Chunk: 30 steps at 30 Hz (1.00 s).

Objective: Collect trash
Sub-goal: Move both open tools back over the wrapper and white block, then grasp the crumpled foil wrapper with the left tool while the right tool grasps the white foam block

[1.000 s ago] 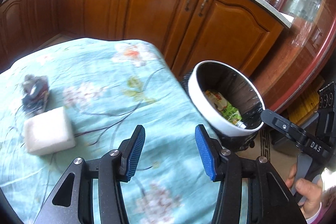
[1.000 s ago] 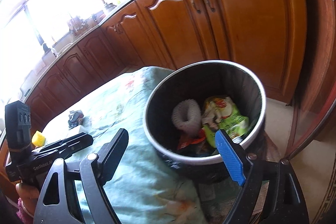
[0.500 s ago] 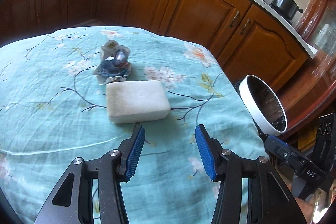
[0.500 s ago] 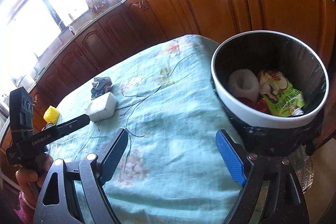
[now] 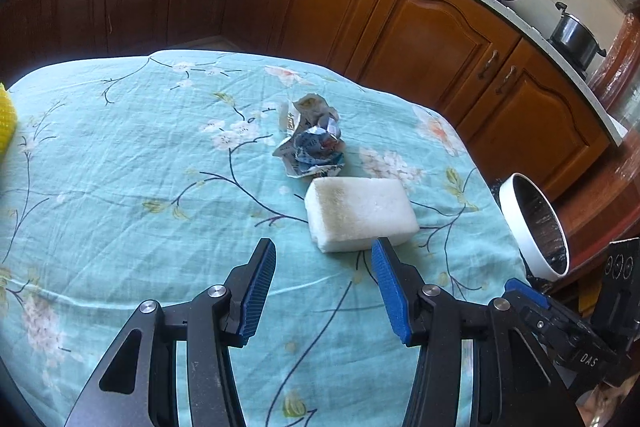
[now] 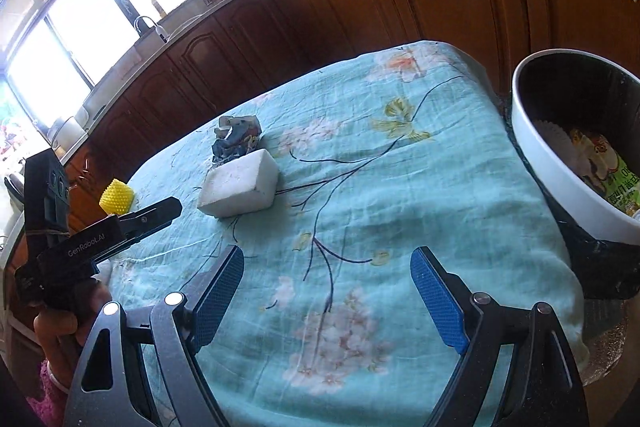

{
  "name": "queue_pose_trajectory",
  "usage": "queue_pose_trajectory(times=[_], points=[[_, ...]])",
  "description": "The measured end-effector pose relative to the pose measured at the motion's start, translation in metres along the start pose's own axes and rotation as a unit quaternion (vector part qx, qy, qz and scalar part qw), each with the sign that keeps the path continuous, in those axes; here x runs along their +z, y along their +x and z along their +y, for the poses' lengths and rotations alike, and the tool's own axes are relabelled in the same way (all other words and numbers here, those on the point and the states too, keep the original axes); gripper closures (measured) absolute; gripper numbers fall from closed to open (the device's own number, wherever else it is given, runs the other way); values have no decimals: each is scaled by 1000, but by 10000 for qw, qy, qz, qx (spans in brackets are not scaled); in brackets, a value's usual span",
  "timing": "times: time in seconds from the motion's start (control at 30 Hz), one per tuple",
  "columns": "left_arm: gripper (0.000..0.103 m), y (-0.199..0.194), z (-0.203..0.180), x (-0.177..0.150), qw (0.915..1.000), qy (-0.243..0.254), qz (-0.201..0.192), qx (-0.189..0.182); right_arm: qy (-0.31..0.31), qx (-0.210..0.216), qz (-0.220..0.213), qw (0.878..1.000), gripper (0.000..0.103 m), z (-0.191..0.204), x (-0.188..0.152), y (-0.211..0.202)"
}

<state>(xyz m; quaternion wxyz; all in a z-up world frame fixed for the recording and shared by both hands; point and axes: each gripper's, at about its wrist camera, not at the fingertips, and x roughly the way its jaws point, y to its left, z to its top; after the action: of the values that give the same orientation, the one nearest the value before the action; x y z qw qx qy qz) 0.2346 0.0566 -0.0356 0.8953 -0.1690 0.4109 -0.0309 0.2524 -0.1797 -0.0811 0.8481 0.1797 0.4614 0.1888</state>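
Note:
A white foam block (image 5: 360, 213) lies on the teal flowered tablecloth (image 5: 140, 187), with a crumpled blue-and-white wrapper (image 5: 314, 143) just behind it. My left gripper (image 5: 323, 287) is open and empty, a short way in front of the block. My right gripper (image 6: 326, 301) is open and empty over the cloth, farther from the block (image 6: 240, 183) and wrapper (image 6: 236, 137). The white-rimmed trash bin (image 6: 560, 163) stands off the table's right edge and holds a green packet and a white paper cup liner. It also shows in the left wrist view (image 5: 534, 227).
A yellow ridged object (image 6: 116, 201) sits at the table's far left edge. Wooden kitchen cabinets (image 5: 432, 35) run behind the table, with a pan and a pot on the counter. The left gripper's body (image 6: 100, 239) shows at the left of the right wrist view.
Both grippers have swung left, away from the bin and toward the foam block and wrapper. The left gripper is now closer to the block. Both stayed open.

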Motion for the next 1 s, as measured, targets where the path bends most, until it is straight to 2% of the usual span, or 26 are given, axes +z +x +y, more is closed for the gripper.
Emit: queue_pose_trajectory(times=[0.17,0.23,0.43,0.53,0.77,0.83,0.87,0.9,0.97,1.0], points=[[53,6,11,17,9999,14,-52,120,-28,130,23,9999,19,11,10,13],[53,10,15,24,9999,4,-55,156,-42,162,48,9998,28,16,16,20],[53,33,24,46,9999,-79,10,114,-19,314,119,9994,46,26,33,42],[53,49,25,59,9999,-74,77,88,-42,387,193,9991,51,32,41,55],[53,90,24,83,9997,33,223,72,-16,539,424,9976,53,38,48,85],[53,102,24,86,9995,84,281,104,-39,577,485,9971,62,39,48,91],[56,106,23,86,9994,105,317,106,-47,641,502,9967,65,40,46,92],[69,111,23,86,9993,131,351,81,-75,721,500,9961,77,42,45,92],[84,118,21,85,9989,193,427,-18,-236,668,446,9965,80,49,43,86],[89,118,19,84,9990,217,388,-36,-308,644,425,9965,83,51,42,84]])
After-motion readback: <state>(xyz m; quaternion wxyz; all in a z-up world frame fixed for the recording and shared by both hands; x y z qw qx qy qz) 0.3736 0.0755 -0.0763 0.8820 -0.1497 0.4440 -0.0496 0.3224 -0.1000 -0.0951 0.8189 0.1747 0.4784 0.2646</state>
